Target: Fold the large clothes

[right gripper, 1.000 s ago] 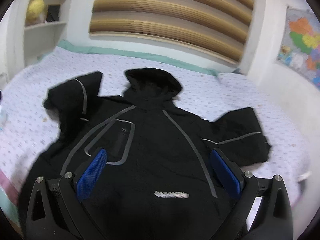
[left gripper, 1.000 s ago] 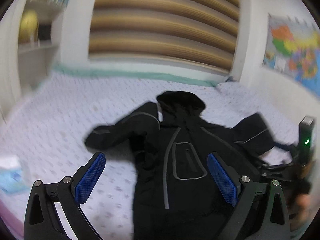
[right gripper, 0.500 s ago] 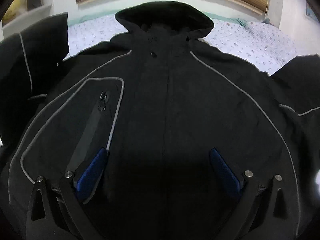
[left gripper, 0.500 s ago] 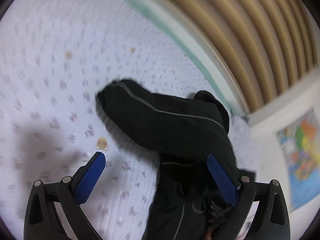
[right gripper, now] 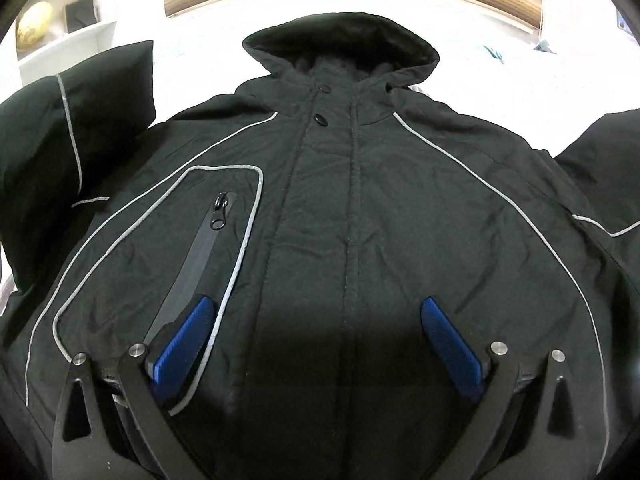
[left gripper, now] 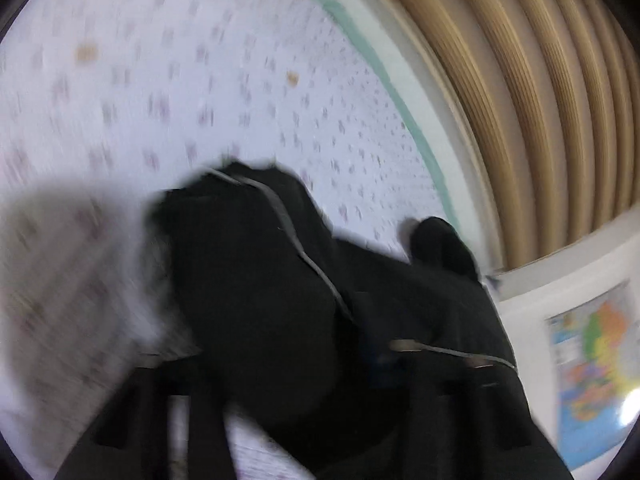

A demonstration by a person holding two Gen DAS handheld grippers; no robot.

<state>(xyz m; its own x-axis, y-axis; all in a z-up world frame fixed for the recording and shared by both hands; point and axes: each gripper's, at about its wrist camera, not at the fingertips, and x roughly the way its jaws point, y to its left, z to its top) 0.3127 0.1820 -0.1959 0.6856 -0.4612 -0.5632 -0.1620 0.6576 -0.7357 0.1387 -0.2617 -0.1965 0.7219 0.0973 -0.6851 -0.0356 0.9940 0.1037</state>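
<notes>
A black hooded jacket [right gripper: 360, 208] with grey piping lies front up on the bed. My right gripper [right gripper: 316, 340] is open, low over the jacket's chest, its blue pads [right gripper: 182, 340] either side of the front placket, the left pad by the zip pocket [right gripper: 216, 220]. In the left wrist view the picture is blurred: the jacket's sleeve [left gripper: 256, 280] fills the lower middle and covers my left gripper's fingers, so their state is hidden. The hood [left gripper: 440, 244] shows beyond.
The bed sheet [left gripper: 160, 80] is white with small purple marks and spreads to the left of the sleeve. A striped wooden headboard [left gripper: 540, 100] and a wall map [left gripper: 592, 380] stand at the right. A white shelf [right gripper: 60, 32] is at the far left.
My left gripper has dropped onto the sleeve, which now hides its blue pads. My right gripper has moved lower and closer over the jacket's chest, still open.
</notes>
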